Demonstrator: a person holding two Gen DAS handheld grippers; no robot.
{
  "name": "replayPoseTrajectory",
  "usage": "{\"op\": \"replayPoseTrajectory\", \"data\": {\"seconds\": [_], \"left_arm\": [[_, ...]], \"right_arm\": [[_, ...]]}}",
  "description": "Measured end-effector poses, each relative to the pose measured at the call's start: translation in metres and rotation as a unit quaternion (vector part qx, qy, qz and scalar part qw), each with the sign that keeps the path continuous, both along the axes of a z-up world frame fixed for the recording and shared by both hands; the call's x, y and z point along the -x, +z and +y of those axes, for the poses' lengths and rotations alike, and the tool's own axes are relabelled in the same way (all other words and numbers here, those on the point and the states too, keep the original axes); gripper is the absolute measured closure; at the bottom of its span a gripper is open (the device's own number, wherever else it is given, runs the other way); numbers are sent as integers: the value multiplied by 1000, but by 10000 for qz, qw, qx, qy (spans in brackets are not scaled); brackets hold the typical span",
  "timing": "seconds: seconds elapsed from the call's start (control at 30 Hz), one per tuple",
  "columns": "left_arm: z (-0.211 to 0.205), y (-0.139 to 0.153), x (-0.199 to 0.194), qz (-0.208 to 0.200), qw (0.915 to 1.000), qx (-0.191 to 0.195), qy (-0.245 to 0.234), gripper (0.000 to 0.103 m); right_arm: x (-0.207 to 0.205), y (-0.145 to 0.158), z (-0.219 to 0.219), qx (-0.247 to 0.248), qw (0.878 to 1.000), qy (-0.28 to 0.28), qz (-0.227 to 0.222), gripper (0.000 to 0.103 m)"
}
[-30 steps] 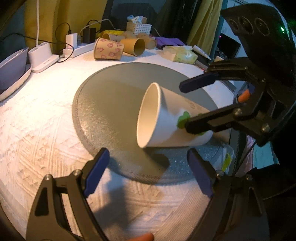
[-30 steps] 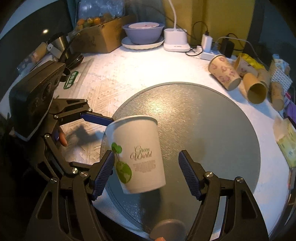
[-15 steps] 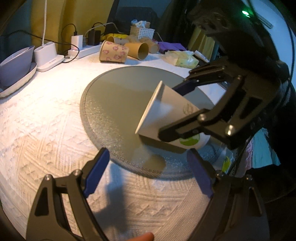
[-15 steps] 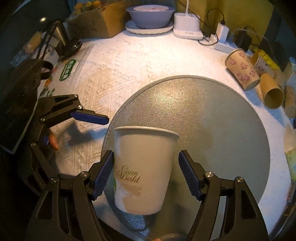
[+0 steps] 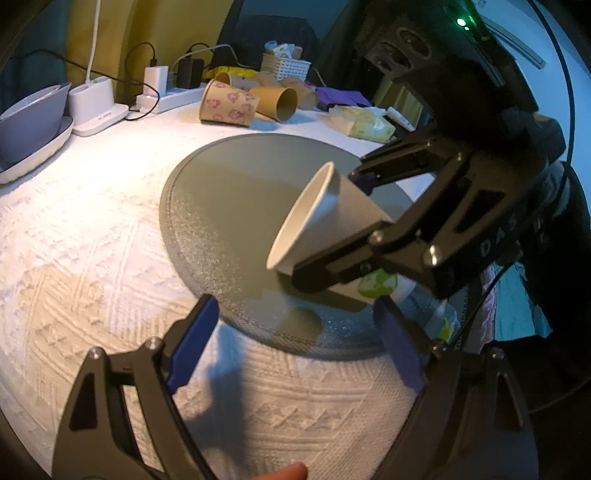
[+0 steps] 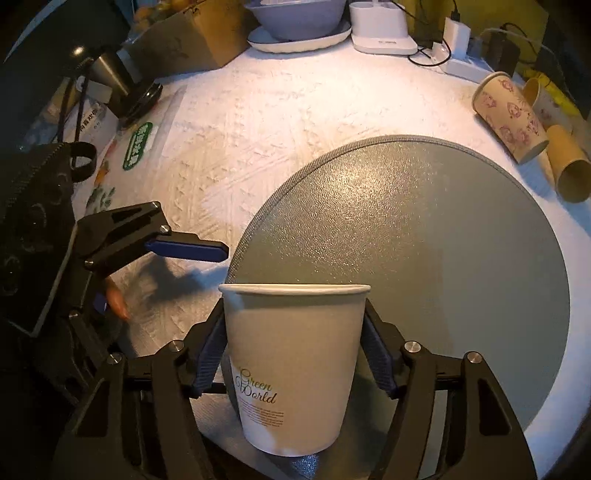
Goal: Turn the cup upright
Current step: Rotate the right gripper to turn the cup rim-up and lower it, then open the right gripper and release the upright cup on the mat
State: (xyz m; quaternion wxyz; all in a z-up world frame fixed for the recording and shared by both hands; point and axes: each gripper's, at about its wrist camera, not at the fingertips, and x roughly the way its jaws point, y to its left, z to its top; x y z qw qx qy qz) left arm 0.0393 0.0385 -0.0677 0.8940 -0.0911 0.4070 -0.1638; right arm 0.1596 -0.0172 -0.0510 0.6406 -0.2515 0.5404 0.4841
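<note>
A white paper cup (image 6: pixel 293 365) printed "Green World" is held between the blue pads of my right gripper (image 6: pixel 295 354), which is shut on it. In the left wrist view the cup (image 5: pixel 325 236) is tilted, its mouth facing left and up, its base low over the near edge of the round grey mat (image 5: pixel 236 192). The right gripper (image 5: pixel 358 225) clamps its sides there. My left gripper (image 5: pixel 295 343) is open and empty, in front of the mat's near edge, apart from the cup. It shows at the left in the right wrist view (image 6: pixel 184 251).
The mat (image 6: pixel 443 240) lies on a white textured tablecloth (image 5: pixel 74 240). Several paper cups (image 5: pixel 229 103) and cardboard tubes lie at the far side. Purple bowls (image 6: pixel 295 18), a white charger base (image 6: pixel 380 26), a power strip and a cardboard box stand along the back.
My right gripper closed on the cup and turned it from lying on its side toward upright, lowering its base to the mat's near edge. My left gripper stayed open and drew back slightly.
</note>
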Motion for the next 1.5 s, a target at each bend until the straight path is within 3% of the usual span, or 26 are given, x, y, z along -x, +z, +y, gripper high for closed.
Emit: {"op": "replayPoseTrajectory", "data": {"seconds": [0.3, 0.43, 0.6, 1.03, 1.5], "left_arm": [[1, -1, -3, 26, 10000, 35, 19, 16], [0, -2, -3, 19, 10000, 42, 27, 16], [0, -1, -5, 31, 10000, 77, 50, 16], [2, 4, -1, -197, 9995, 122, 195, 16], [-12, 35, -10, -761, 9965, 79, 341, 16]], "right_arm": [[-13, 21, -28, -656, 9961, -513, -291, 34], [-19, 34, -50, -1111, 9870, -872, -769, 34], [-29, 37, -69, -1318, 9725, -1330, -1382, 34], [-26, 29, -90, -1226, 9565, -1702, -2030, 34], [-15, 34, -110, -1185, 9468, -2028, -2202, 34]]}}
